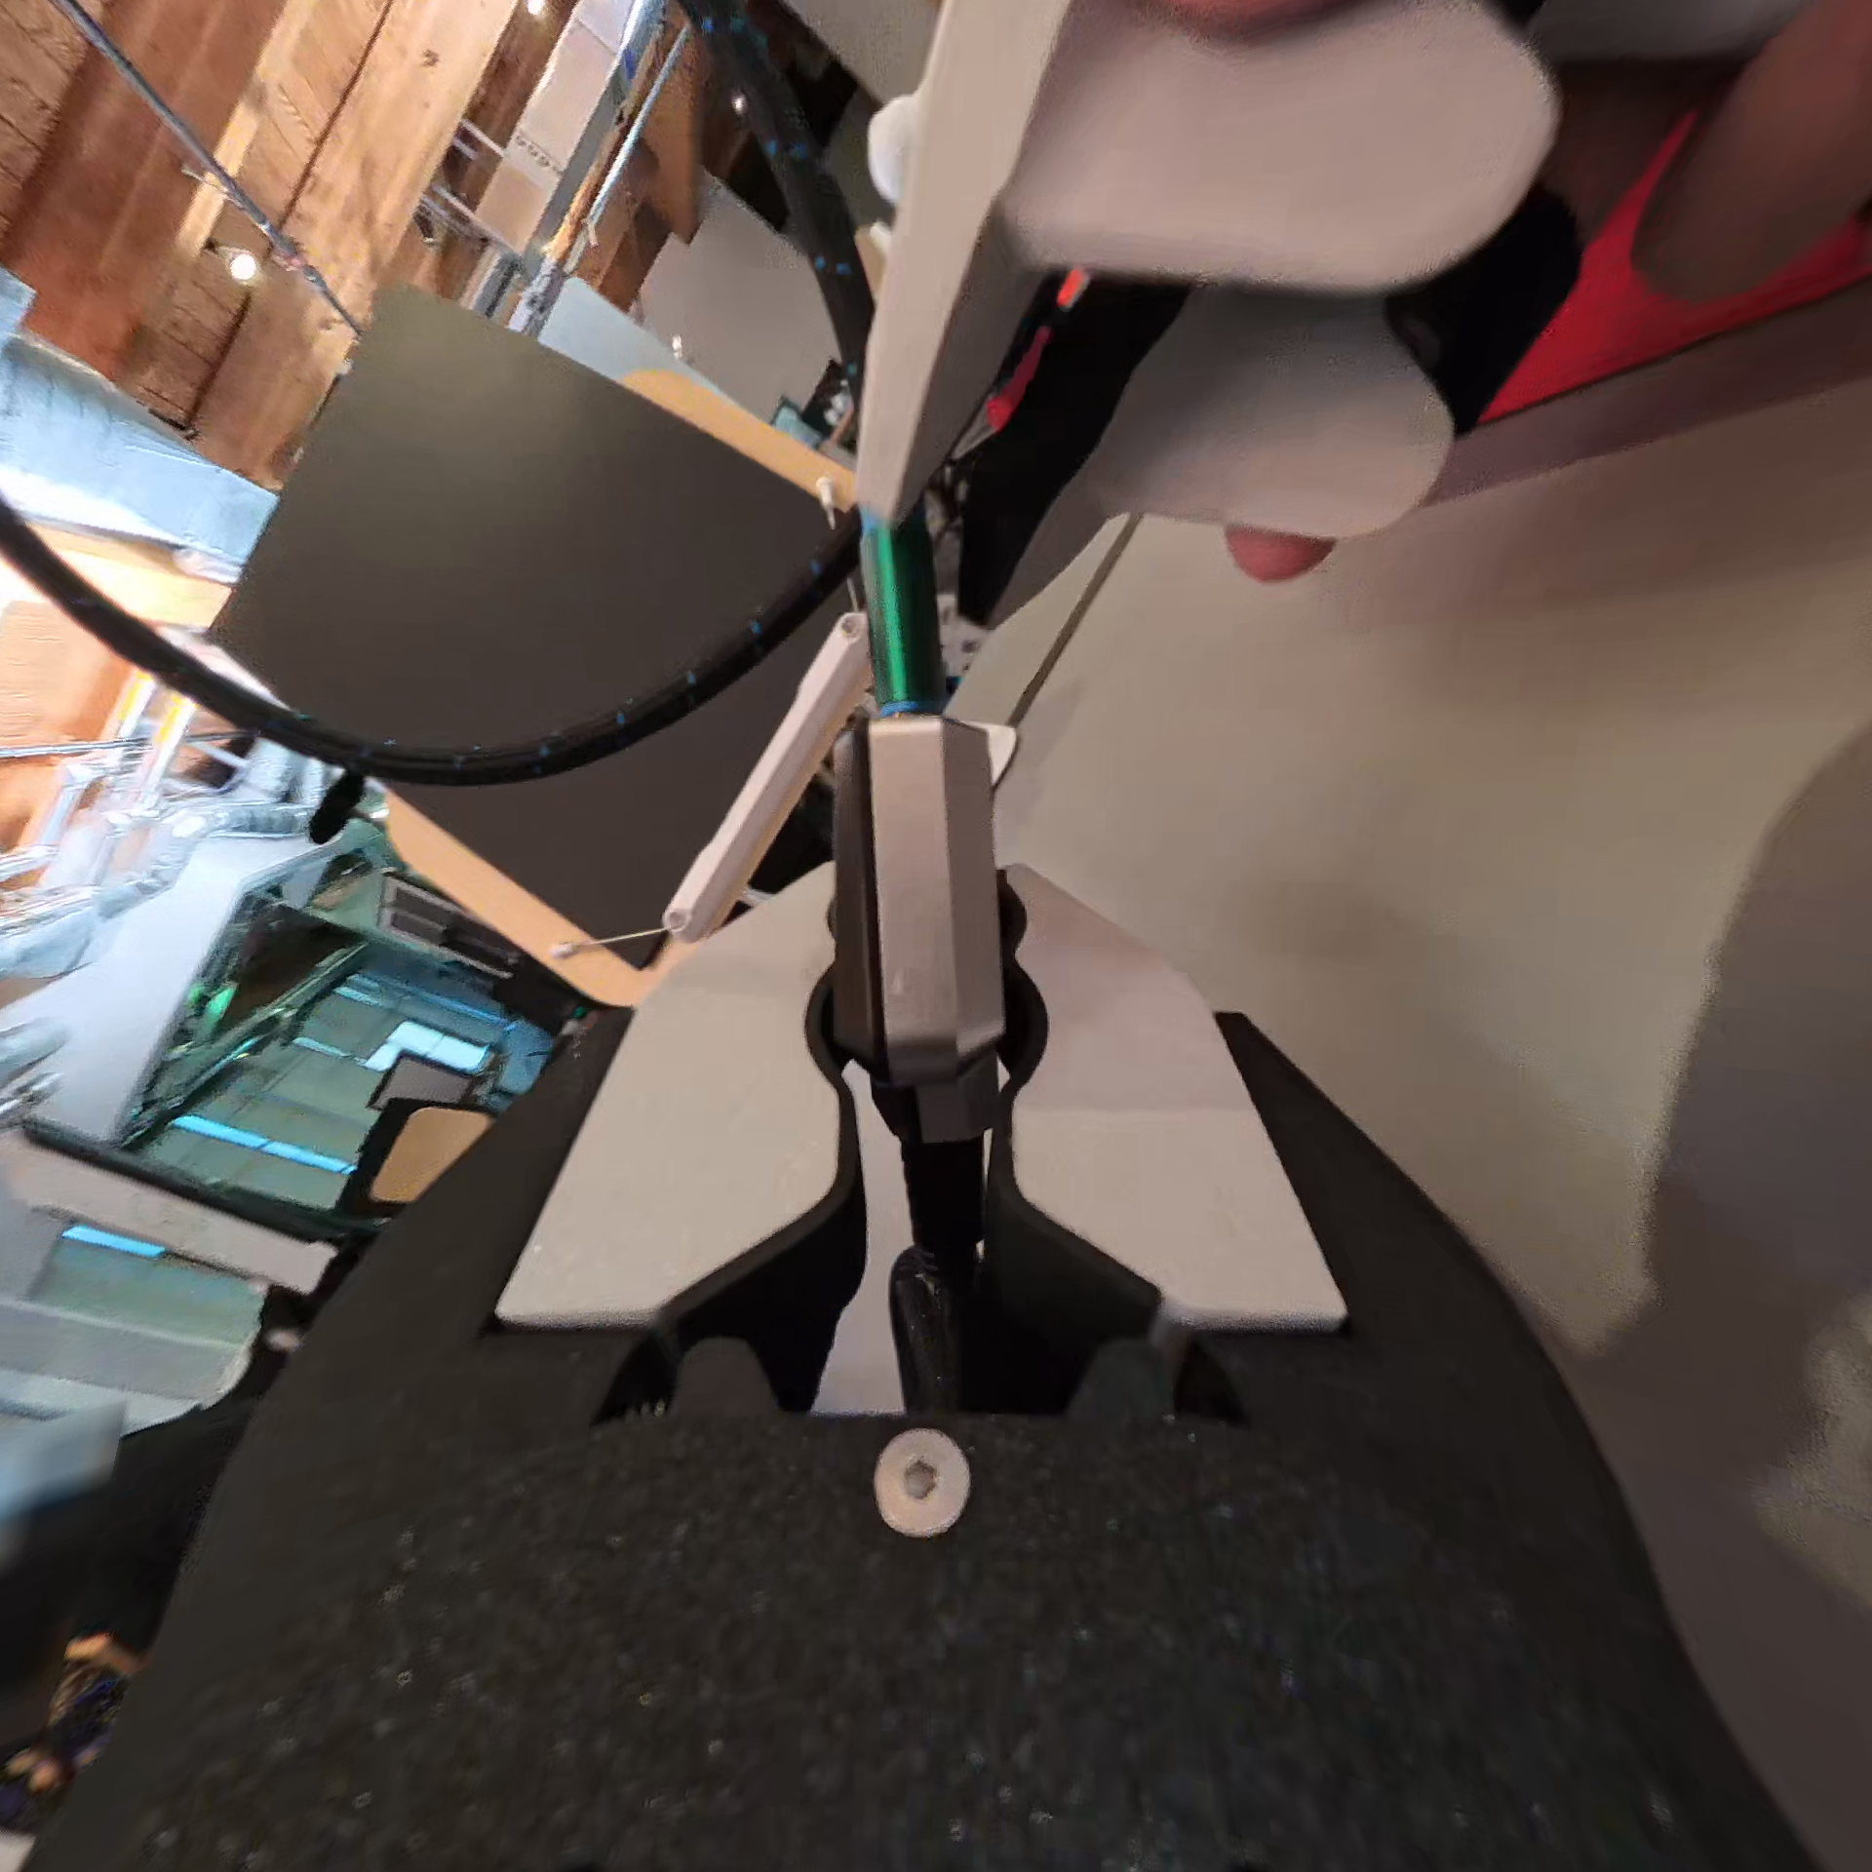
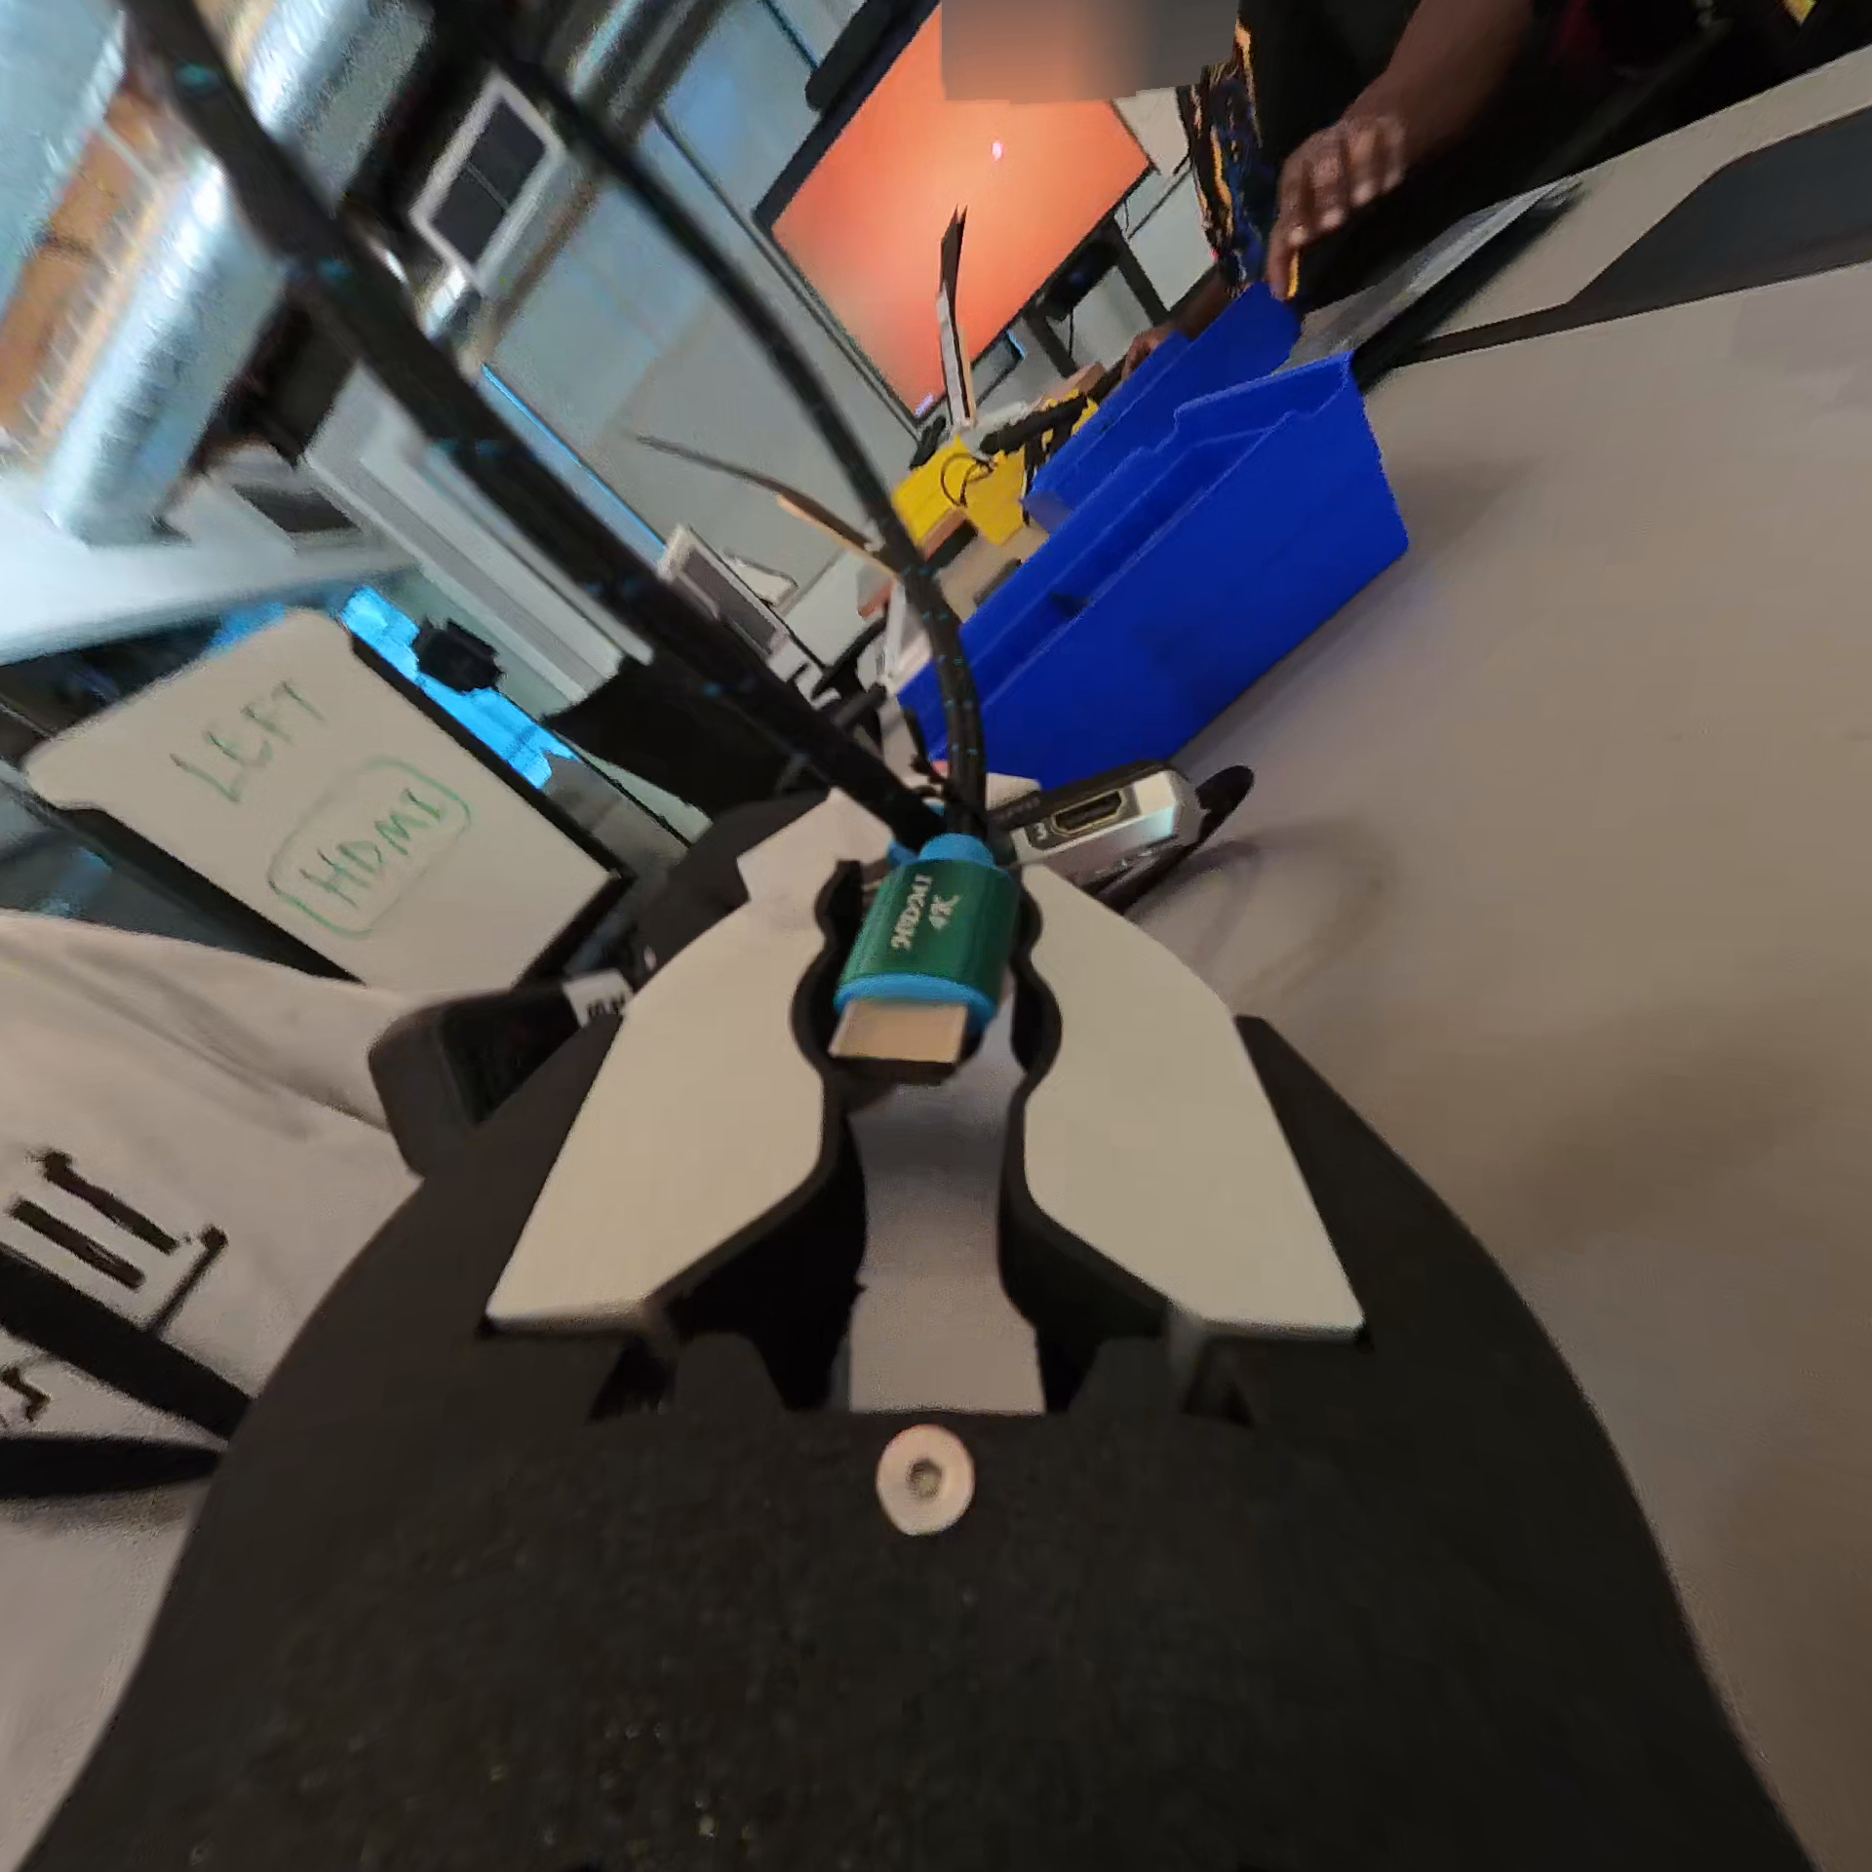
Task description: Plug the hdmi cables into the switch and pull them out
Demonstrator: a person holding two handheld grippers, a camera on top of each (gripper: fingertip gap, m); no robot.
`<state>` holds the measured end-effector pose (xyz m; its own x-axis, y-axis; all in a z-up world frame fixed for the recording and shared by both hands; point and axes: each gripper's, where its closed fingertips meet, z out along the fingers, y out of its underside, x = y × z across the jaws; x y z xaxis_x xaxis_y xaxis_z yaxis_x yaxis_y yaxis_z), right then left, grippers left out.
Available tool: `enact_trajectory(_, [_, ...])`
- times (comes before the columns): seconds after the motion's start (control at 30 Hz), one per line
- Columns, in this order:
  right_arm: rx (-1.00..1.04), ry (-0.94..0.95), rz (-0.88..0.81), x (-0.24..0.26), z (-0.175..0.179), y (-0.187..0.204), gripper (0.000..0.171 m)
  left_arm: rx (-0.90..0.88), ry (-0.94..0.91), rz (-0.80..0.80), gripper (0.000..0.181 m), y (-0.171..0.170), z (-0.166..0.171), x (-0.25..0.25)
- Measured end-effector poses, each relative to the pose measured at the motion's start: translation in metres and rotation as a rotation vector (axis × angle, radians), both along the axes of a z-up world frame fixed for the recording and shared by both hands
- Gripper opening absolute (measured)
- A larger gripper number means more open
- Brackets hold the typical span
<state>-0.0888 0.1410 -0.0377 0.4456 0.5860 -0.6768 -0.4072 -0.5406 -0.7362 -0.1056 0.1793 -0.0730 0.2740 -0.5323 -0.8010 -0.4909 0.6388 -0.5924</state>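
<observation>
In the left wrist view my left gripper (image 1: 917, 902) is shut on the grey metal switch (image 1: 917, 912), whose black lead (image 1: 937, 1195) runs back between the fingers. Just past the switch's far end is a green HDMI plug (image 1: 897, 618), held by the other gripper's white fingers (image 1: 922, 355). In the right wrist view my right gripper (image 2: 922, 891) is shut on that green, blue-ended plug (image 2: 927, 952). Its bare metal connector (image 2: 897, 1048) points back at the camera. The switch (image 2: 1104, 826) sits just beyond, one port showing. The plug's braided black cable (image 2: 942, 689) rises away.
Blue bins (image 2: 1216, 567) stand on the grey table (image 2: 1570, 912) behind the switch, with a yellow object (image 2: 962, 486). A person's hand (image 2: 1327, 192) rests at the table's far edge. An orange screen (image 2: 962, 203) and a whiteboard (image 2: 304, 800) are at the back and left.
</observation>
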Motion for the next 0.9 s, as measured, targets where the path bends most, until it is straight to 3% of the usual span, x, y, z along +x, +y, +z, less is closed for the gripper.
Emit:
enact_trajectory(0.23, [0.074, -0.292, 0.027, 0.004, 0.002, -0.011, 0.062, -0.091, 0.003, -0.171, 0.023, -0.004, 0.002, -0.011])
enact_trajectory(0.37, [0.089, -0.304, 0.074, -0.018, 0.007, -0.006, 0.052, -0.130, 0.028, -0.206, 0.023, 0.002, -0.003, -0.010])
enact_trajectory(0.47, [0.071, -0.352, 0.086, -0.023, 0.005, -0.005, 0.067, -0.018, 0.082, -0.165, 0.022, 0.011, -0.005, -0.011])
enact_trajectory(0.6, [0.068, -0.397, 0.033, -0.010, 0.006, 0.000, 0.060, -0.018, 0.096, -0.211, 0.022, 0.005, -0.002, -0.013])
enact_trajectory(0.67, [0.015, -0.390, 0.098, -0.016, -0.005, 0.000, 0.061, 0.007, 0.095, -0.255, 0.022, -0.007, 0.000, -0.010])
enact_trajectory(0.7, [-0.002, -0.374, 0.143, -0.022, -0.008, -0.002, 0.056, 0.019, 0.107, -0.254, 0.023, -0.009, 0.000, -0.008])
enact_trajectory(0.73, [0.005, -0.370, 0.178, -0.027, -0.009, -0.005, 0.027, 0.032, 0.119, -0.236, 0.023, -0.007, -0.001, -0.007])
enact_trajectory(0.9, [0.019, -0.521, 0.066, -0.023, -0.020, 0.004, 0.021, 0.059, 0.148, -0.163, 0.024, 0.004, -0.010, -0.006])
